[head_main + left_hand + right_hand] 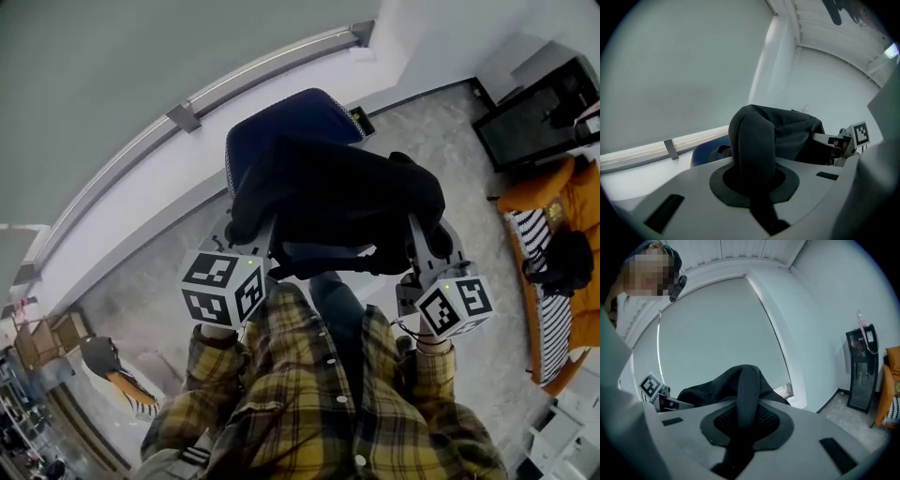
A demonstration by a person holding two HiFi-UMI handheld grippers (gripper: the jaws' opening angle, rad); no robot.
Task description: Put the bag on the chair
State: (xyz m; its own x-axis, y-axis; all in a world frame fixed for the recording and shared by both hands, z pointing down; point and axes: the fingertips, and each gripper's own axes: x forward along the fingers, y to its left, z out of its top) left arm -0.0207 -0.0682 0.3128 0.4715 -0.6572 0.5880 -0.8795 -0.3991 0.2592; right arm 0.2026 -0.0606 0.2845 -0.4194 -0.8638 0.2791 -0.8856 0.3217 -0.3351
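A black bag (333, 202) hangs between my two grippers, over the seat of a blue office chair (298, 114); I cannot tell whether it rests on the seat. My left gripper (251, 246) is shut on the bag's left end, and a thick fold of black fabric (752, 140) rises from its jaws. The chair's blue edge (707, 149) shows just behind that fold. My right gripper (422, 255) is shut on the bag's right end, where a narrow black strap (747, 390) stands up between its jaws. The bag hides most of the seat.
A white wall with a window rail (187, 114) runs behind the chair. An orange sofa (562, 202) with a striped cushion stands at the right, and a black cabinet (539, 108) stands in the far corner. Boxes (42, 342) sit at the left. My plaid sleeves fill the foreground.
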